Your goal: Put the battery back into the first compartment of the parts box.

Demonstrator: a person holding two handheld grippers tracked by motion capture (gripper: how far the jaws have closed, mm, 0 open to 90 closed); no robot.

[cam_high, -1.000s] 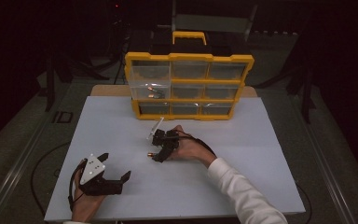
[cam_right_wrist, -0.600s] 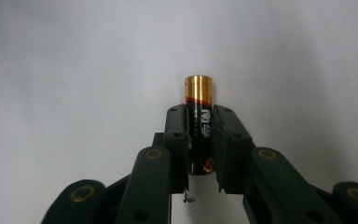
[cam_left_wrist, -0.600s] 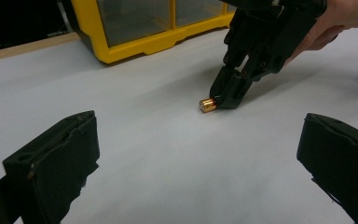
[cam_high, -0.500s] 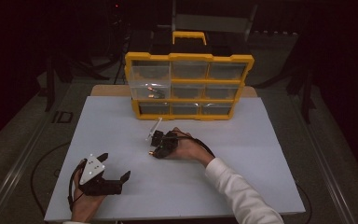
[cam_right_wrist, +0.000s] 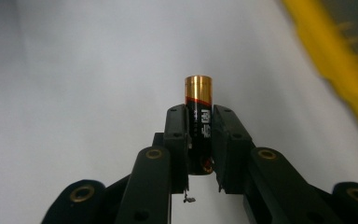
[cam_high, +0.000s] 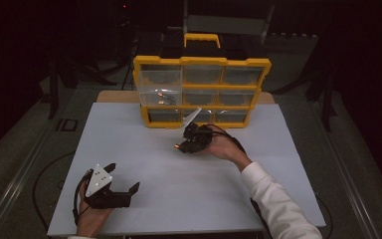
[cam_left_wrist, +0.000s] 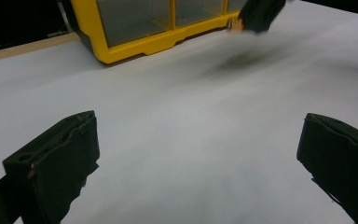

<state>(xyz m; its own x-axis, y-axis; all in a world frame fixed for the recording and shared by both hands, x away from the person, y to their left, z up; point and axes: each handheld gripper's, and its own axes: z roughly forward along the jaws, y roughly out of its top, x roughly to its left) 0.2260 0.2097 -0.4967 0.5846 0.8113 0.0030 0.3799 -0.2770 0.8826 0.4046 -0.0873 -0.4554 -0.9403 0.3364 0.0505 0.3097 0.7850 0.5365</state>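
A black and copper battery (cam_right_wrist: pixel 198 105) stands clamped between the pads of my right gripper (cam_right_wrist: pixel 198 116), copper end pointing away. From the high view the right gripper (cam_high: pixel 183 146) hovers over the white board just in front of the yellow organizer (cam_high: pixel 201 62), the battery's (cam_high: pixel 177 146) end showing at its tip. My left gripper (cam_high: pixel 122 186) rests at the board's front left, its jaws wide apart with nothing between them. The left gripper view shows those open jaws (cam_left_wrist: pixel 200 154) over bare board and the right gripper (cam_left_wrist: pixel 261 11) blurred at the top.
The organizer has clear drawers in three rows; small metal parts lie in a middle-left drawer (cam_high: pixel 161 95). Its yellow base (cam_left_wrist: pixel 135 44) stands at the far edge of the white board (cam_high: pixel 179 199). Dark floor and cables surround the table.
The right gripper has lifted off the board with the battery and moved a little toward the organizer. The left gripper has stayed put.
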